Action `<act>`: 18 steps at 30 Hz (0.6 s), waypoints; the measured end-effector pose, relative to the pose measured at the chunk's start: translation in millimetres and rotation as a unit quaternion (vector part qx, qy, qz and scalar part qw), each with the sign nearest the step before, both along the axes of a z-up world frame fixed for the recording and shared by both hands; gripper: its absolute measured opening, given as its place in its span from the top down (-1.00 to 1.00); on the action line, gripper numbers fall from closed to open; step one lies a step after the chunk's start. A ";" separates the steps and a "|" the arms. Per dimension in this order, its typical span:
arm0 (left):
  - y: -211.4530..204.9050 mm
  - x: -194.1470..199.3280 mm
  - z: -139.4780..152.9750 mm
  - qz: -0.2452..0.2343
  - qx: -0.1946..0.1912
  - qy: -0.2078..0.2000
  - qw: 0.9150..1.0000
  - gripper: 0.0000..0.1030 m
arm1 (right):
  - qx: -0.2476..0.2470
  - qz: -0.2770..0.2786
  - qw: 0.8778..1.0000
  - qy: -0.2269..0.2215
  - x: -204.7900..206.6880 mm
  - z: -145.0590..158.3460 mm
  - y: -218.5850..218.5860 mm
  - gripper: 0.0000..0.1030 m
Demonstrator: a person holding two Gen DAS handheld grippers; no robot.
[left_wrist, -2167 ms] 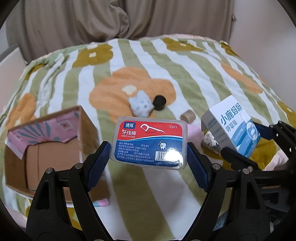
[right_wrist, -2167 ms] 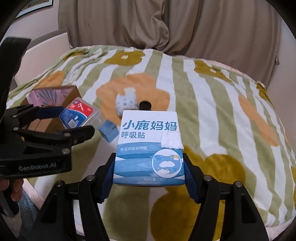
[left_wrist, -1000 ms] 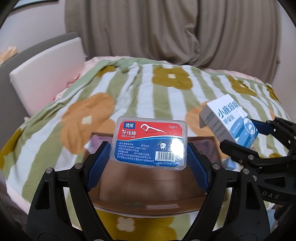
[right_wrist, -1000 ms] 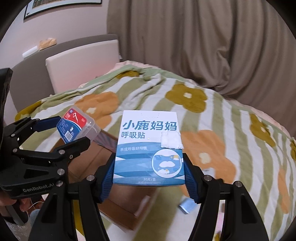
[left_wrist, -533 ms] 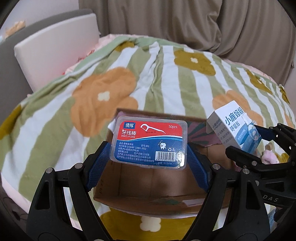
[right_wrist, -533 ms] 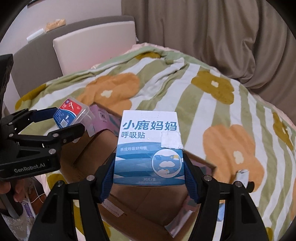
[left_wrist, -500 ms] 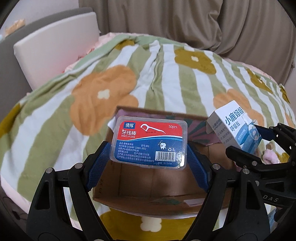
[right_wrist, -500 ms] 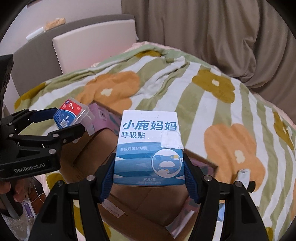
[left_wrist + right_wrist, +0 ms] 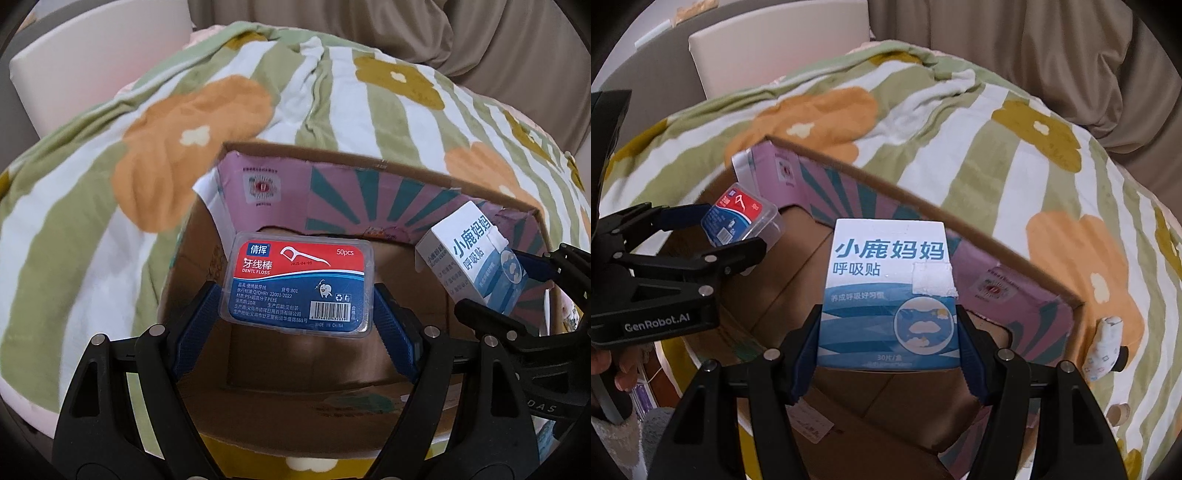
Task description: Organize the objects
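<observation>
Left tongs (image 9: 297, 314) clamping floss case (image 9: 301, 282), right tongs (image 9: 888, 347) clamping white-blue carton (image 9: 888, 295), cardboard box (image 9: 369, 181) floor partly hidden

A flower-striped blanket (image 9: 92, 221) covers the bed below taupe curtains (image 9: 1034, 55).

Two claws in play: the left claw (image 9: 297, 321) and the right claw (image 9: 888, 356). One clear dental floss case (image 9: 300, 286), label up, and one blue-and-white paper carton (image 9: 888, 299). One open cardboard box (image 9: 369, 166) under both. One striped flower blanket (image 9: 110, 221) across the bed. At four o'clock of the box in the right wrist view: one small white patterned bundle (image 9: 1104, 349) and, lower down, one small tan roll (image 9: 1119, 412). One hand (image 9: 617, 365) at nine o'clock.
</observation>
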State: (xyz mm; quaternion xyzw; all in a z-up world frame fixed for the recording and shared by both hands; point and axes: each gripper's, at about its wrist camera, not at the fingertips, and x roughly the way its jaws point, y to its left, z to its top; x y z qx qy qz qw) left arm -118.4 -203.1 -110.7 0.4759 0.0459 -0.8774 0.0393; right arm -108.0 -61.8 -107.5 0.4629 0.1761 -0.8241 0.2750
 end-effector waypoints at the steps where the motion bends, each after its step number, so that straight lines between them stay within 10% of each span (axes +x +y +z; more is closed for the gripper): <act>1: -0.2 -0.4 -1.3 0.000 0.001 -0.002 1.000 -0.55 | 0.002 0.001 1.000 -0.002 -0.1 -2.6 -0.4 -0.20; 18: -1.3 -7.7 -5.2 -0.006 0.002 -0.010 1.000 -0.56 | 0.005 0.013 1.000 -0.024 -0.4 -19.8 -11.3 -0.20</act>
